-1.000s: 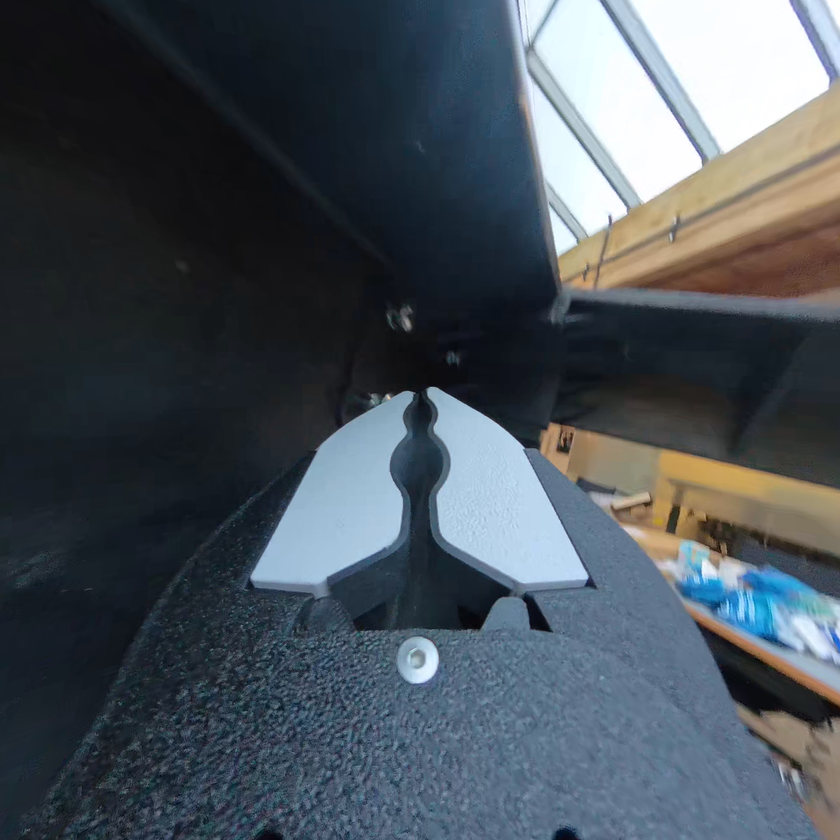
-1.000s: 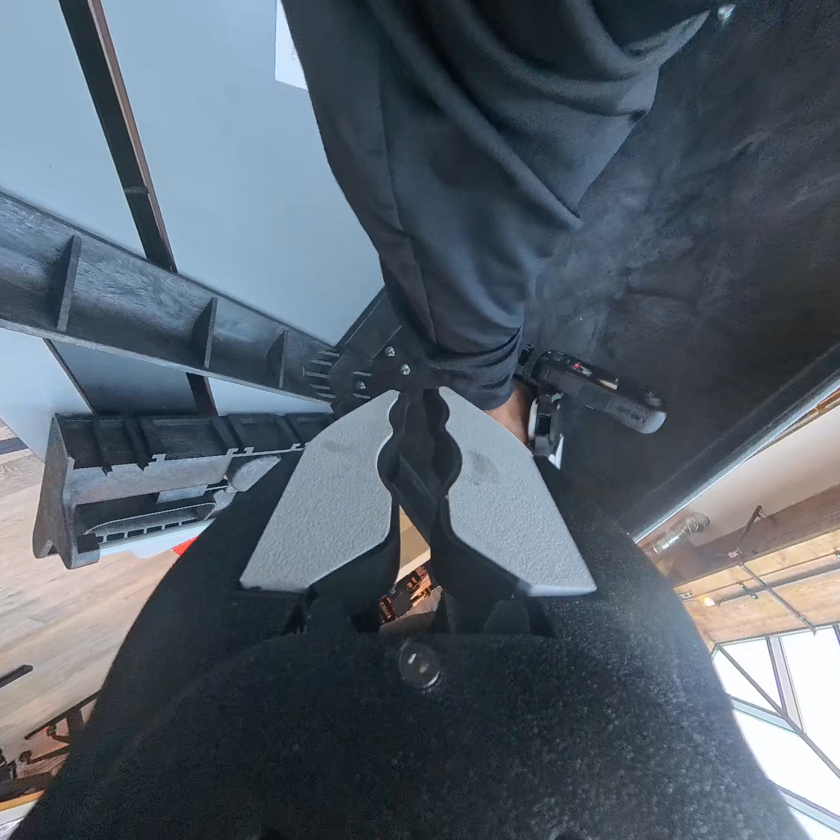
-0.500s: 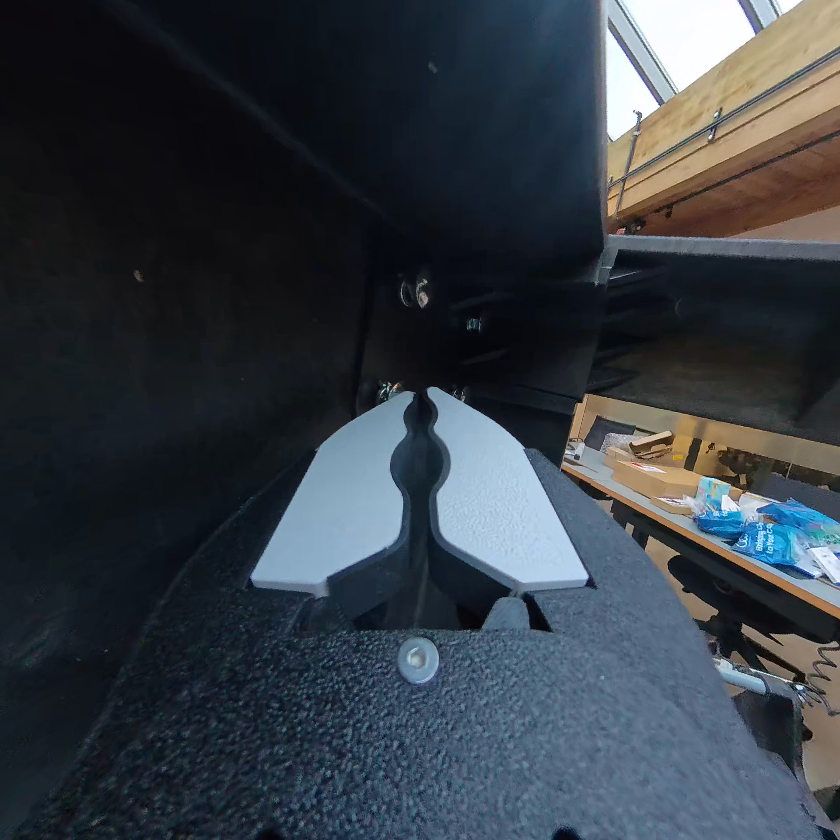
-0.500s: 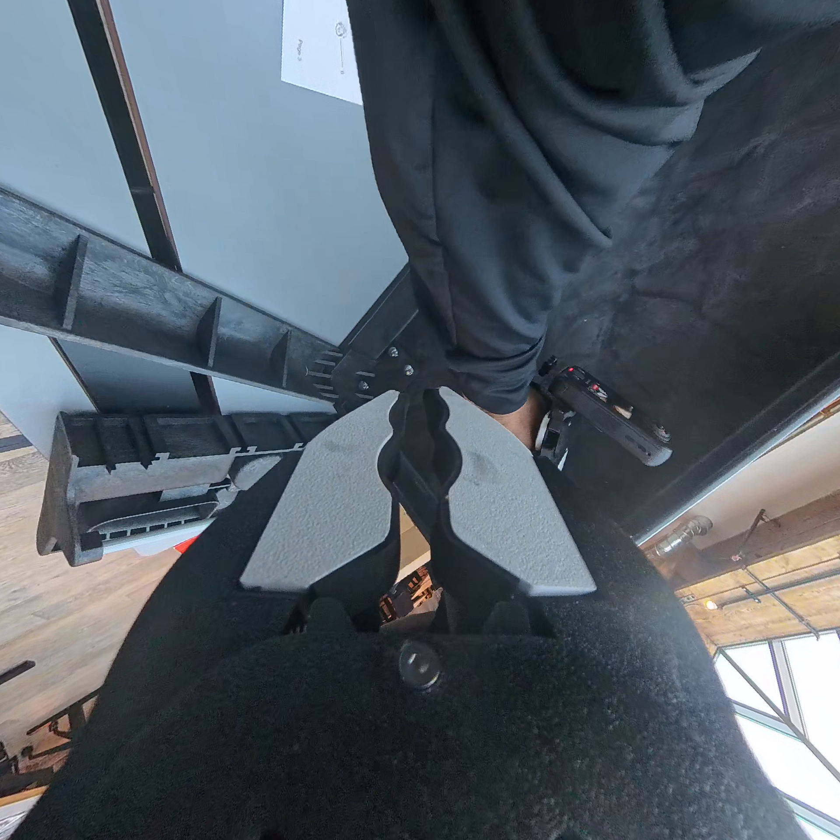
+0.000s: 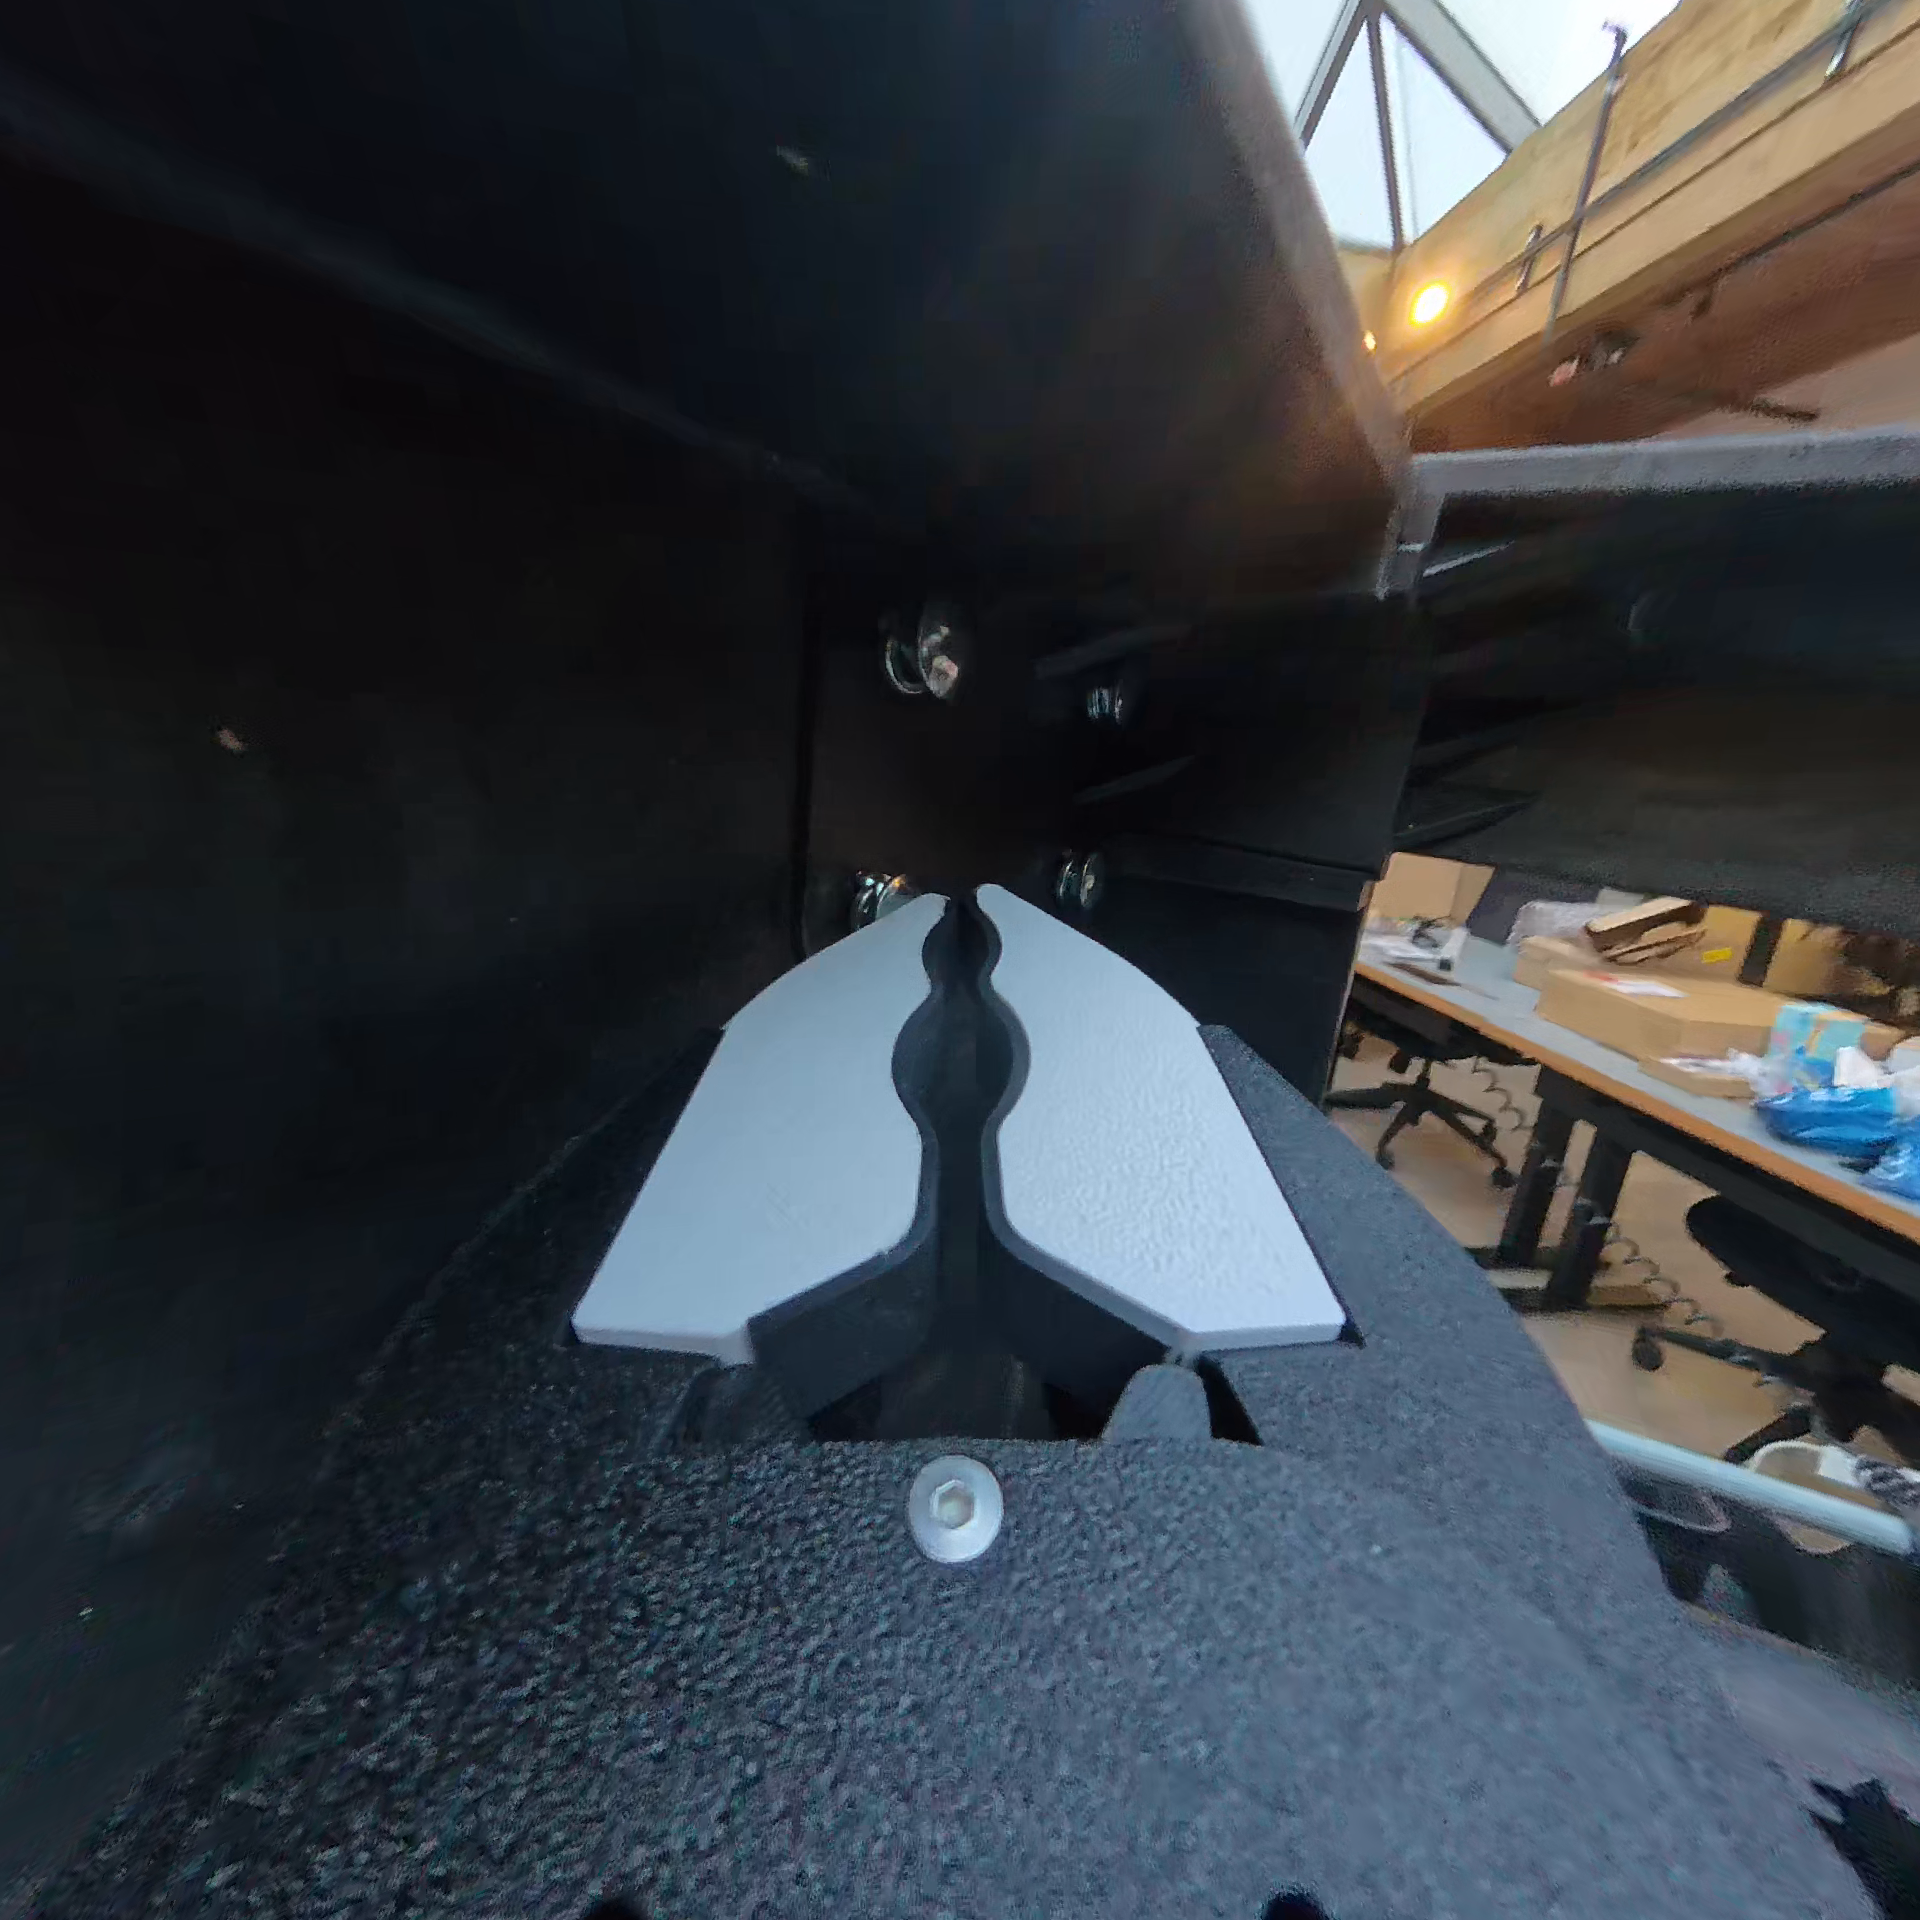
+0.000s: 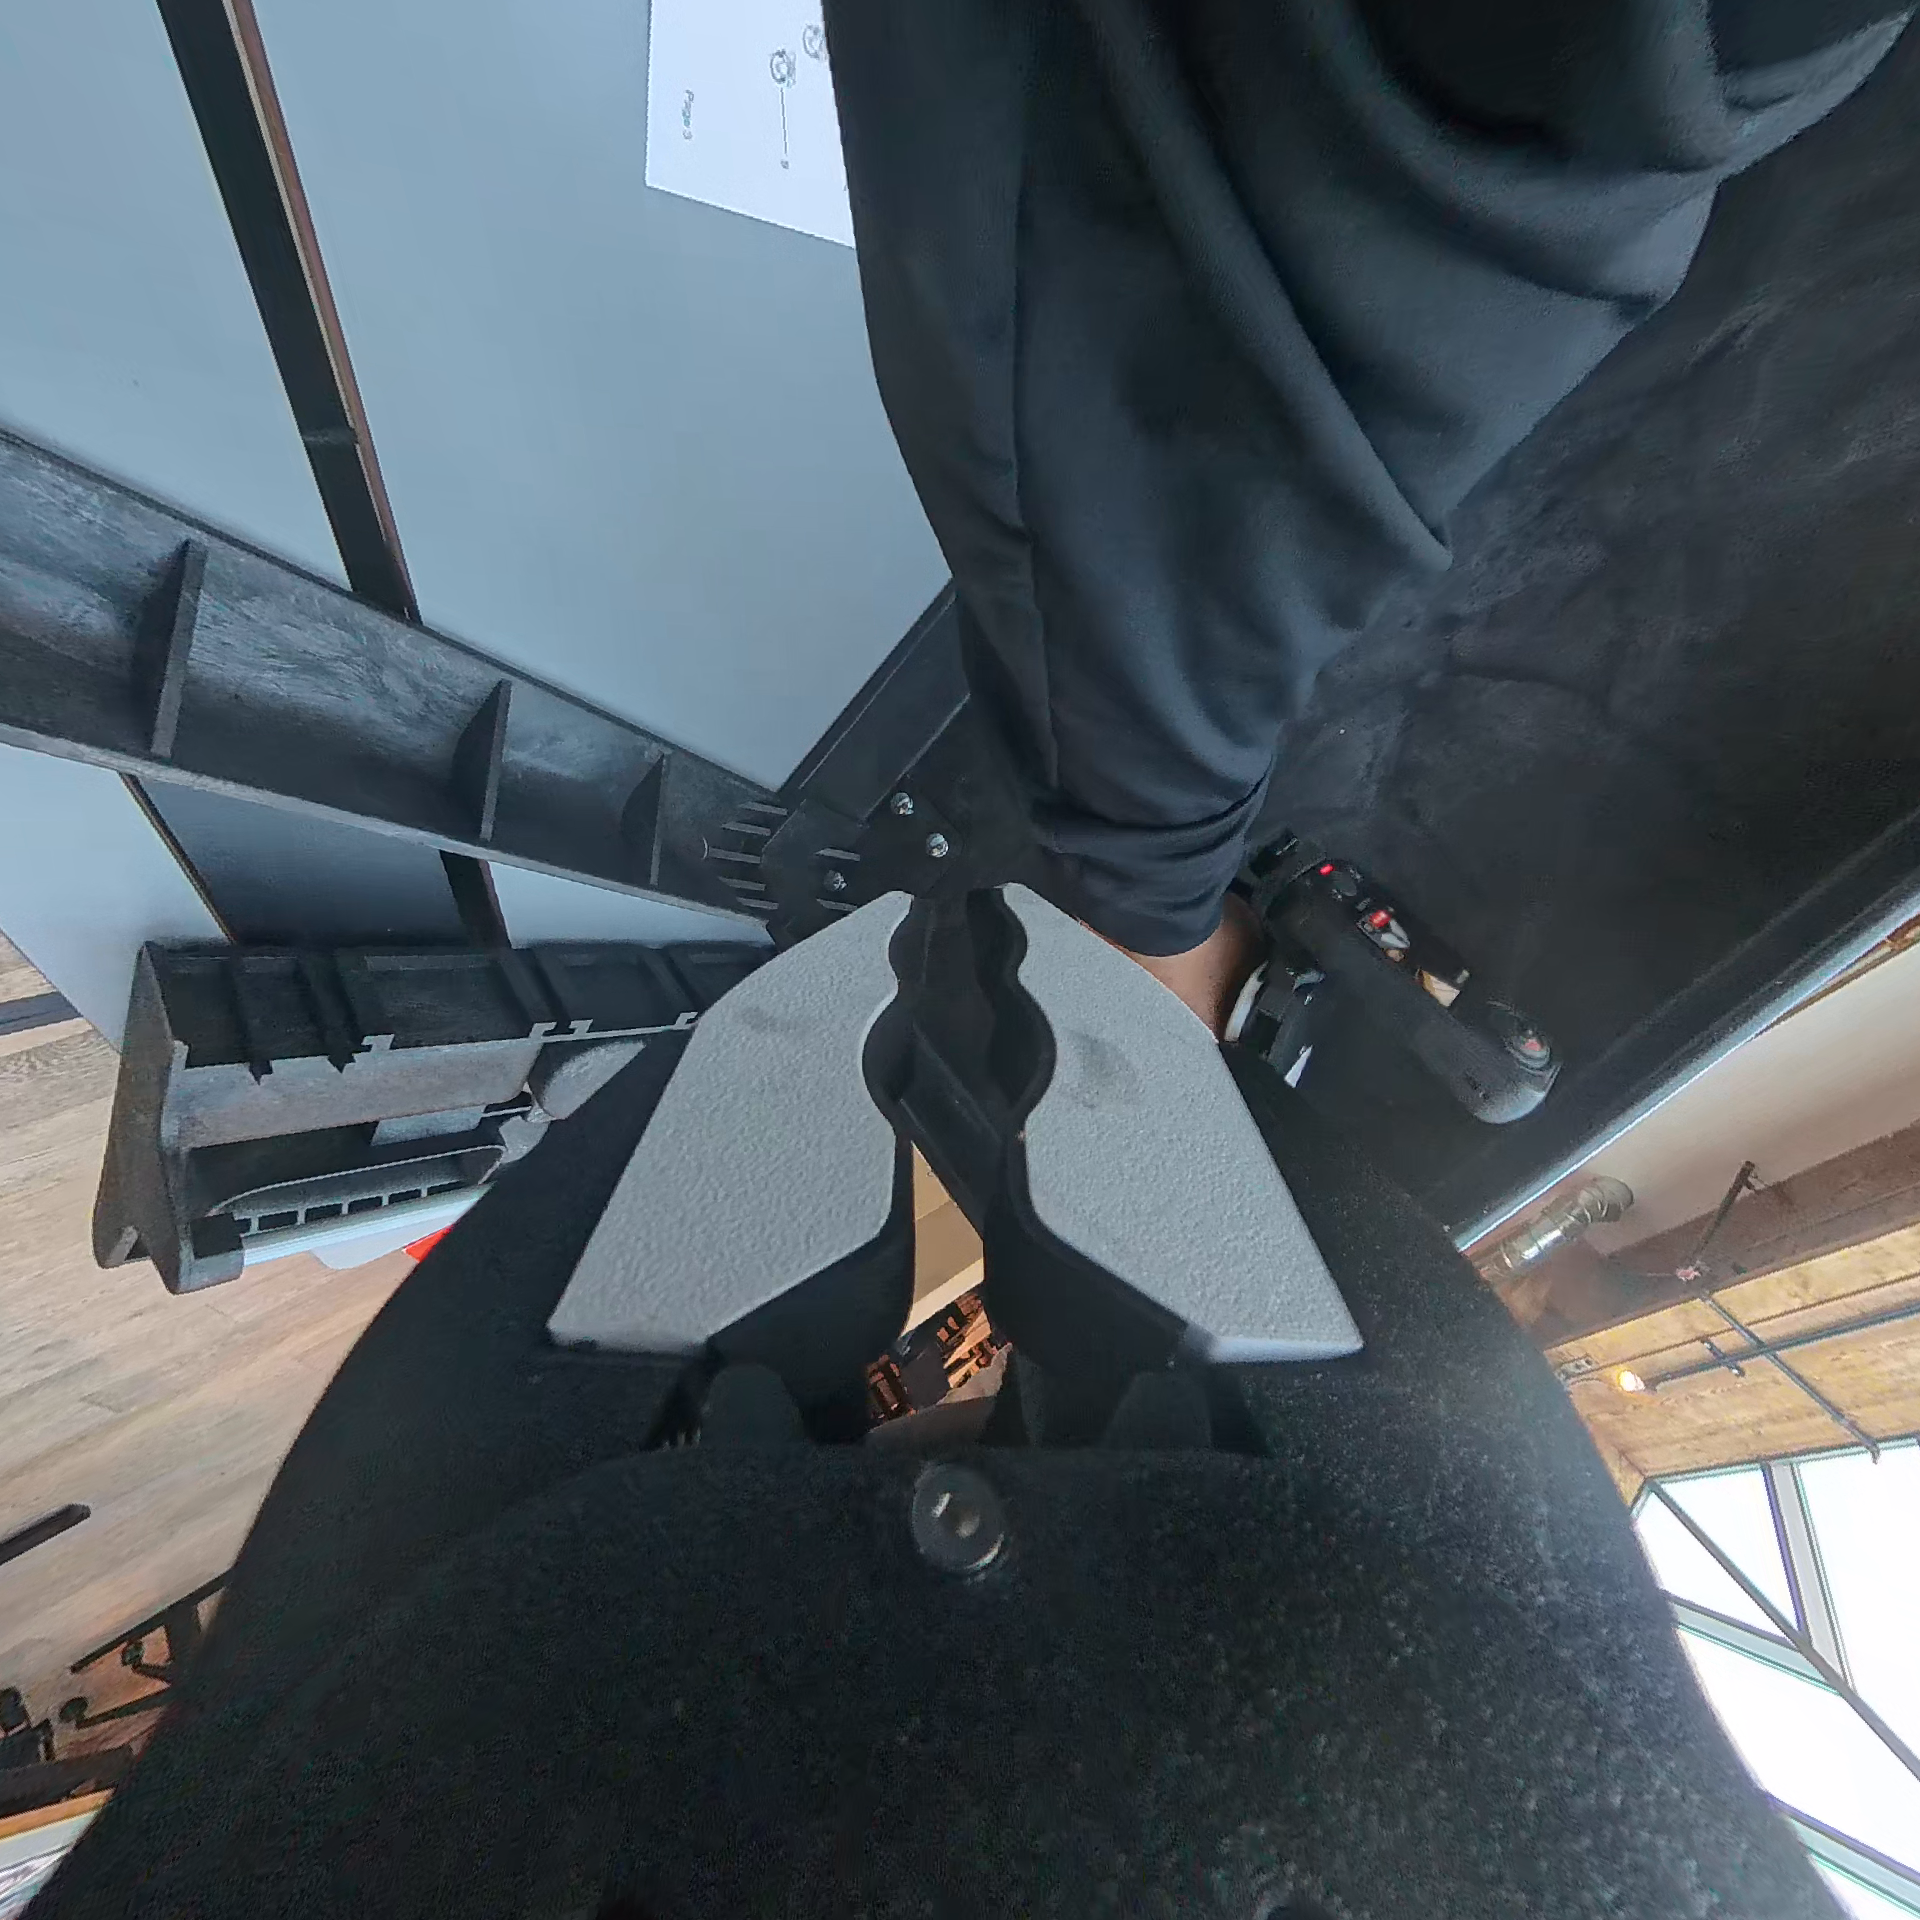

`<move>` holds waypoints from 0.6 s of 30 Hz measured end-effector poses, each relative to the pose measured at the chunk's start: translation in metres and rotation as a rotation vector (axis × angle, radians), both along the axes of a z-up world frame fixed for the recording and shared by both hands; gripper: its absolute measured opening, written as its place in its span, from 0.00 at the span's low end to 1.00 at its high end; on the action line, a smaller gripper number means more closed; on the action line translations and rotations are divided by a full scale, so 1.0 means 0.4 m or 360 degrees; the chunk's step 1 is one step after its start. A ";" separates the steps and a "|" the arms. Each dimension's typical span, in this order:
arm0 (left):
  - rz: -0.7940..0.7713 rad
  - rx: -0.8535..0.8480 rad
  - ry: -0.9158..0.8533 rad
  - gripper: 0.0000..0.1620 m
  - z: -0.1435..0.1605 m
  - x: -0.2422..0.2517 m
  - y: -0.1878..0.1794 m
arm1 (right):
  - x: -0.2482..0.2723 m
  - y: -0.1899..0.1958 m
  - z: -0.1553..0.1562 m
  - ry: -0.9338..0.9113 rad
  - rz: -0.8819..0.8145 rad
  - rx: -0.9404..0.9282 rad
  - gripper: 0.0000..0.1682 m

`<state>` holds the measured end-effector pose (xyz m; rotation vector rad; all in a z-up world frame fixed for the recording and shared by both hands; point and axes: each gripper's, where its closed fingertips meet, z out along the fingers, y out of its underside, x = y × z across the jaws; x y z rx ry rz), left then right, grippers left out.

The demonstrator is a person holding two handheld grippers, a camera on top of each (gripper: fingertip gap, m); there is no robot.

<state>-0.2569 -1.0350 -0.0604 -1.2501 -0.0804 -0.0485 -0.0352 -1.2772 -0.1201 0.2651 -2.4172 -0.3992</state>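
In the left wrist view my left gripper (image 5: 962, 900) is shut with nothing visible between its grey fingers. Its tips are close to a black corner bracket (image 5: 935, 769) with silver bolts (image 5: 921, 650), inside a dark felt-lined panel (image 5: 416, 675). In the right wrist view my right gripper (image 6: 951, 906) is shut on a thin black strut (image 6: 961, 1132) that runs between its fingers up to a screwed hinge bracket (image 6: 883, 842). A ribbed black plastic beam (image 6: 364, 686) leads away left from that bracket. A black-sleeved arm (image 6: 1143, 520) holds the left gripper (image 6: 1392, 1008) just right of my fingertips.
A second ribbed black piece (image 6: 343, 1081) lies lower left, over a wooden floor (image 6: 125, 1403). A grey wall with a white sheet (image 6: 748, 125) is behind. Long tables (image 5: 1621, 1049) with cardboard boxes and blue packets, and office chairs (image 5: 1434, 1091), stand at the right. One gripper's finger ends stand about 35 cm off the other's.
The left view has swung down and right, bringing the bolted bracket closer and showing more of the tables. The right gripper keeps its hold; the sleeve and left gripper drifted slightly right.
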 end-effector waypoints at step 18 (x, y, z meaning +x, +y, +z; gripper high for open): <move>0.0742 -0.0457 0.0943 0.01 -0.035 -0.012 -0.021 | 0.004 -0.005 0.000 -0.0010 0.0010 -0.0027 0.07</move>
